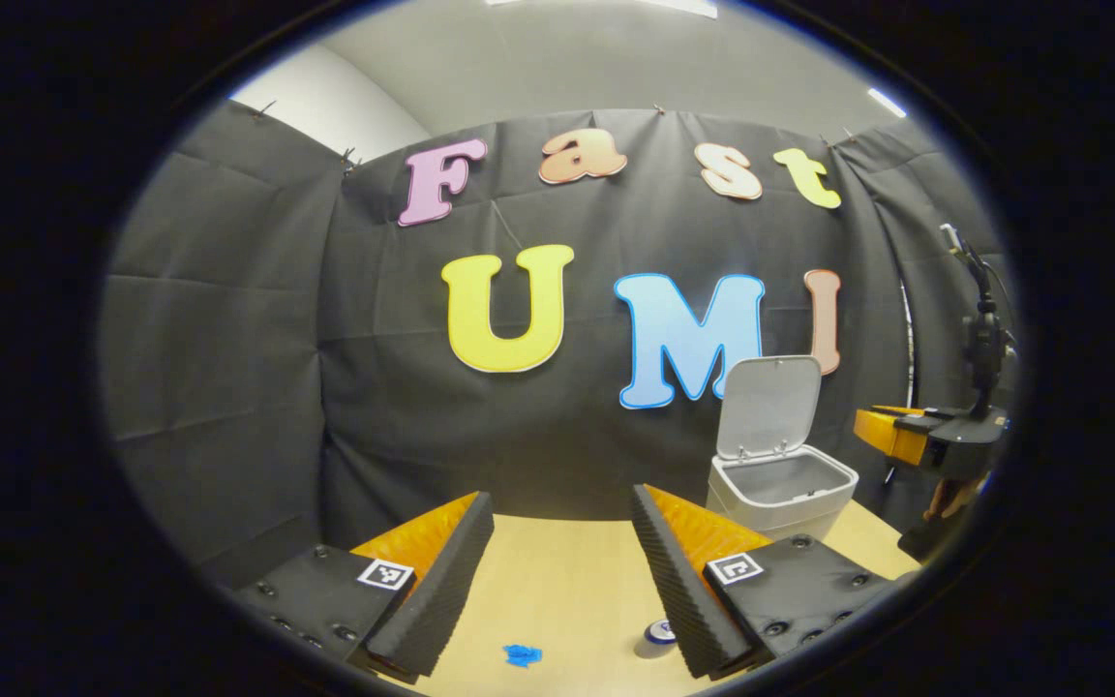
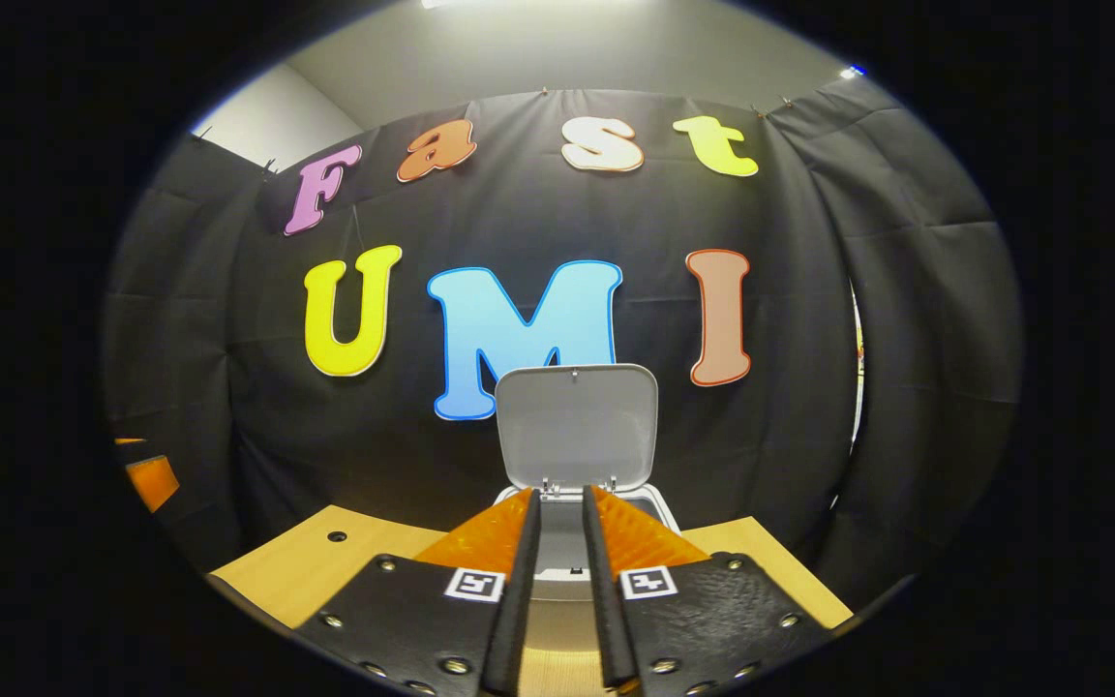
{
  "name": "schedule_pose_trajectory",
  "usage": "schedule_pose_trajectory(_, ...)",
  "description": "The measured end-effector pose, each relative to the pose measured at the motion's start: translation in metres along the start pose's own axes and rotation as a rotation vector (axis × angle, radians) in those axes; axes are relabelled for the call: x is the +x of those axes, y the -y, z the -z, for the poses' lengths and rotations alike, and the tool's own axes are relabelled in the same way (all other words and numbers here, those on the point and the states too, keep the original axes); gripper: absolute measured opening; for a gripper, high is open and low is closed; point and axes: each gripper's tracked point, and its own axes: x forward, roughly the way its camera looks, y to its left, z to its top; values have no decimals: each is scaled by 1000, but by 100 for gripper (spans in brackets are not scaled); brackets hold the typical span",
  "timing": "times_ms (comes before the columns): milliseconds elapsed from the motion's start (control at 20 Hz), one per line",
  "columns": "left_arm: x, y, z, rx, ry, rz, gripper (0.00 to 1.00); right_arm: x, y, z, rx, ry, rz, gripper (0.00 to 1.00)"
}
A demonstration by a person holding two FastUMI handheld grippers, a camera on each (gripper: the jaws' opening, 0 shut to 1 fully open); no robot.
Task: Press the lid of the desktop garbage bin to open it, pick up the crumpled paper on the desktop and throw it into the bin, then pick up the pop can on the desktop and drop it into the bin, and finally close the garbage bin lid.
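Bin (image 1: 780, 479) lid (image 1: 768, 407) up; left claw (image 1: 562, 571) spread; right claw (image 2: 560, 590) nearly closed, empty; no readable labels.

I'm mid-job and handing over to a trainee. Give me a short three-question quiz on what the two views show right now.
1. True or false: the bin lid stands open.
2. Which hand-held gripper has its fingers spread wide: A) left hand-held gripper, B) right hand-held gripper?
3. Fill in: in the left gripper view, the blue crumpled paper and the pop can both lie on the ____.

Key: 1 true; the lid is up behind the garbage bin. 2 A; the right one's fingers are nearly together with nothing between them. 3 table.
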Motion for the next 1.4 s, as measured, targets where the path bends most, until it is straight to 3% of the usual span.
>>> schedule_pose_trajectory(150, -2, -4, -2, 3, 6, 2, 93, -6, -3, -2, 5, 6, -7, 64)
schedule_pose_trajectory(200, -3, -4, 0, 5, 6, 4, 93, -9, -6, -4, 10, 12, -16, 65)
schedule_pose_trajectory(300, -2, -7, 6, 10, 4, 5, 95, -13, -10, -7, 13, 18, -21, 89)
schedule_pose_trajectory(350, -2, -9, 8, 14, 2, 7, 95, -15, -10, -7, 10, 21, -19, 96)
schedule_pose_trajectory(850, -2, -17, 66, 20, 1, 84, 96, -36, -13, -14, -22, 18, -1, 96)
schedule_pose_trajectory(1100, 6, -35, 124, -28, -51, 74, 95, -47, -9, -23, -44, 22, 25, 96)
schedule_pose_trajectory(1400, 22, -46, 209, 2, -157, 57, 95, -60, 6, -36, -65, 28, 71, 96)
